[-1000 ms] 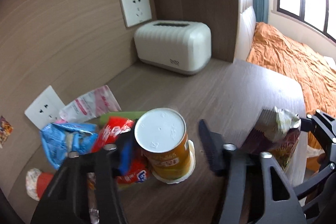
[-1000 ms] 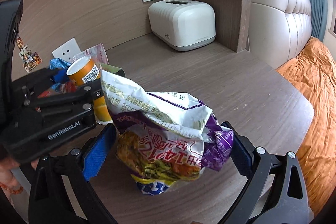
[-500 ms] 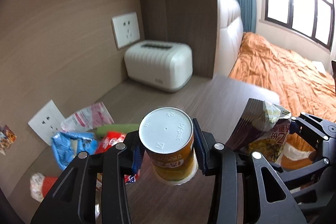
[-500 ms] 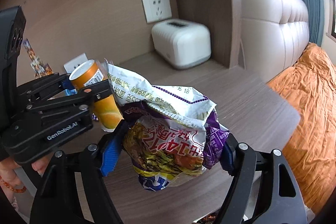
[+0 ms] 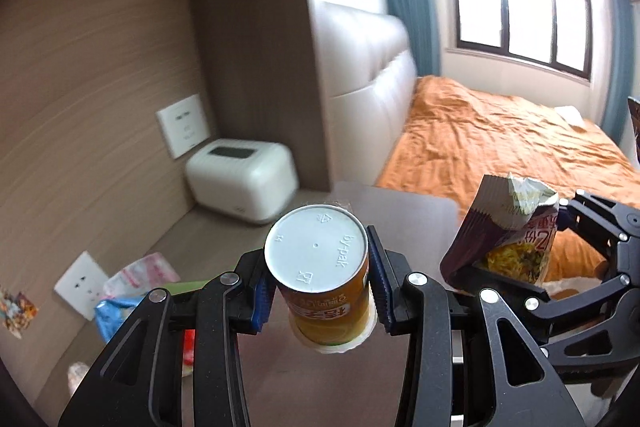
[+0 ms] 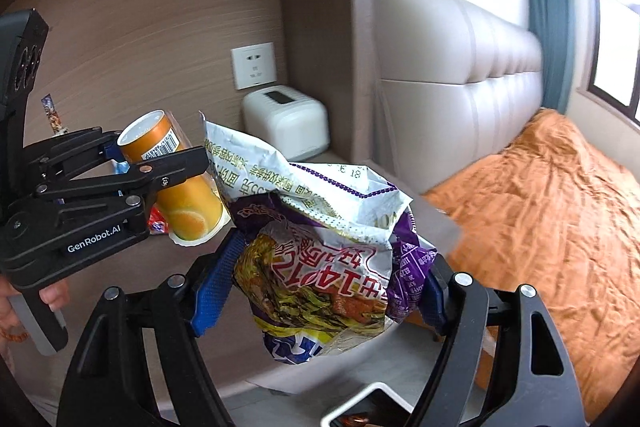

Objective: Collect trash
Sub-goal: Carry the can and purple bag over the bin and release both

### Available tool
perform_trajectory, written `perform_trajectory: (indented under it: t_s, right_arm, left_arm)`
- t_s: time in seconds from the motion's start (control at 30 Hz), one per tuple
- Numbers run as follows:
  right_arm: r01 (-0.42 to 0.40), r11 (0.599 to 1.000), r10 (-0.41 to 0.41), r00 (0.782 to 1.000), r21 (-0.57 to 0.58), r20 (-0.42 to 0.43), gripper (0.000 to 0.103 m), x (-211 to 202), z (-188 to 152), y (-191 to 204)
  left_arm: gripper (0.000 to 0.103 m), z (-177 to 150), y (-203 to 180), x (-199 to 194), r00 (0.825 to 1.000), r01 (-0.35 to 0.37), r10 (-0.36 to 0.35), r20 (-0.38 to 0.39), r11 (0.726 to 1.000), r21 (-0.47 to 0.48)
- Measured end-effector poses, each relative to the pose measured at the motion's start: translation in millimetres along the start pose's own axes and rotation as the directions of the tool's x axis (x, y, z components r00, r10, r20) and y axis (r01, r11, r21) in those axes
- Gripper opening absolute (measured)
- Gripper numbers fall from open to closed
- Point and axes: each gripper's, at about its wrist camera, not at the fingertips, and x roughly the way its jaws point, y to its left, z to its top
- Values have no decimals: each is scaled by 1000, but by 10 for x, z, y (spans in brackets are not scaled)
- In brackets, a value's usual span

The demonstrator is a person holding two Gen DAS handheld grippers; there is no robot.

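Left wrist view: the left gripper (image 5: 316, 291) is clamping its blue-padded jaws on an orange cylindrical snack can (image 5: 325, 283), held tilted above the grey wooden desk (image 5: 400, 211); its white plastic lid is reading "by-pak". To the right, the right gripper (image 5: 560, 239) is pinching a crumpled purple and white snack bag (image 5: 508, 235). Loose wrappers (image 5: 132, 291) are lying by the wall.

Right wrist view: the right gripper (image 6: 320, 291) is squeezing the bag (image 6: 320, 251), which is showing "14" among characters, just past the desk edge. The left gripper (image 6: 132, 171), marked "GenRobot.AI", is gripping the can (image 6: 176, 183). An orange bed (image 6: 552, 211) is lying beyond.
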Motion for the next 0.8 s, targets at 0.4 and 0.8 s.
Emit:
perform_trajectory:
  t_s: [0.4,0.8]
  right_arm:
    - [169,985,-164,981,46,-102,77,-375,-588,-535]
    - [274,958,-245,932,79,-267,77,-321,-1397,-972]
  left_arm:
    - [40,-182,-916,199,976,214,-206,-74,968,128]
    - [40,-799,-1710,815,904,389,-330,-271,899,204]
